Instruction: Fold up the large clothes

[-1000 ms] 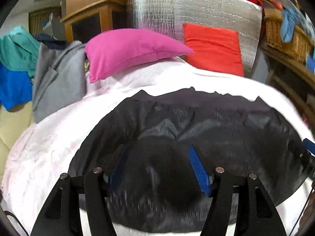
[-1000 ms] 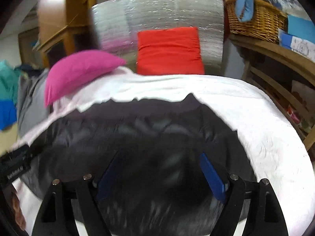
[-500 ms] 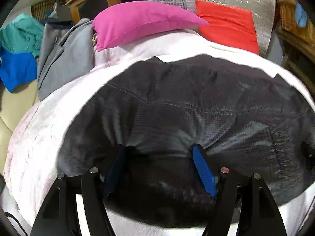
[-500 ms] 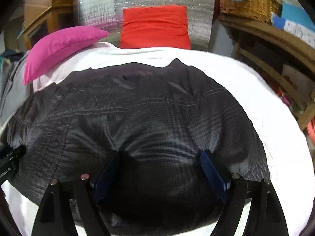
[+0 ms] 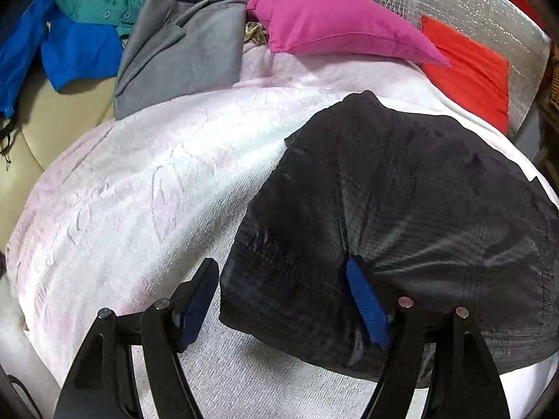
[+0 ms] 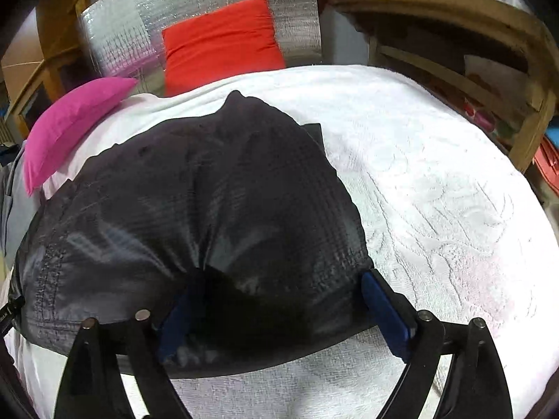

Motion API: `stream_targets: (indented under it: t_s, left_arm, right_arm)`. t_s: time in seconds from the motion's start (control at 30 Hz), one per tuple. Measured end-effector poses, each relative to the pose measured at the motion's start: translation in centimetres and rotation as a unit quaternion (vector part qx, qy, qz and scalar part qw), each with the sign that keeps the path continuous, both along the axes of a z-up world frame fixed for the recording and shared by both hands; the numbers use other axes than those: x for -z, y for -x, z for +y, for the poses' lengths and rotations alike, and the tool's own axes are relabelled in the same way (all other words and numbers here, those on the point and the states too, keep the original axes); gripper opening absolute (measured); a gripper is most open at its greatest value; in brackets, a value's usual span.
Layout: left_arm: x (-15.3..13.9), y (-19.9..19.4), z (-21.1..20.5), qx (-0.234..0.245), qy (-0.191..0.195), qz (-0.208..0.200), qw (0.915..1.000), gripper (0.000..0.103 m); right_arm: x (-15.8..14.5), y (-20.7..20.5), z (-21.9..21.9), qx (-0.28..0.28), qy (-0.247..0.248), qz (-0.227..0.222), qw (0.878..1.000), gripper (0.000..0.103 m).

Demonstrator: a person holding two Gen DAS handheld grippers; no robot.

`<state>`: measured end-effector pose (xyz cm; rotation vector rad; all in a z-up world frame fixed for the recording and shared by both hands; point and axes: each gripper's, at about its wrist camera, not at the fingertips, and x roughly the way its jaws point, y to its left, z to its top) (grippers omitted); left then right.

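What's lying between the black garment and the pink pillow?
Only bare white bedspread separates the black garment from the pink pillow. The left wrist view shows it best.

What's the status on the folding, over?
Left gripper open over black garment's left edge. Right gripper open, pressed on its near edge. Garment bunched on white bedspread. Nothing in the way.

Under your jaws is the bed with its white textured cover [image 5: 146, 188], and the black garment [image 5: 401, 216] lies flat on it, spreading ahead of both pairs of fingers. Farther ahead, past the garment, the pink pillow [image 5: 335, 24] rests on the cover, with the grey garment [image 5: 181, 56] draped over the edge beside it.
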<state>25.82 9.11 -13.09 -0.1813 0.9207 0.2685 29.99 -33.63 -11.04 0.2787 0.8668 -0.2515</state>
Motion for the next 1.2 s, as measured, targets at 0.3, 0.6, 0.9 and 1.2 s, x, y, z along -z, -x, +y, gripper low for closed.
stream_targets:
  t_s: [0.3,0.6,0.9,1.2]
  left_arm:
    - [-5.3,1.1,2.6,-0.044,0.016,-0.054,0.9975,0.08]
    - [-7.1,-5.8,-9.9,0.133,-0.044,-0.05,0.9888,0.08]
    - [-0.5,-13.6,-11.3,0.115,-0.055,0.07,0.9893,0.081]
    - [-2.7,-10.9,-7.6,0.088,-0.035,0.046,0.9944,0.08]
  right_arm:
    - [-4.1,1.1,-1.9,0.032,-0.023,-0.043,0.998,0.094]
    - [-6.2,-8.2,6.2,-0.128,0.022,-0.035,0.991,0.094]
    - [-0.6,-15.4,4.5,-0.079,0.047,0.048,0.995,0.093]
    - [-1.8,-13.5,2.6,-0.036,0.029,0.033,0.998,0.092]
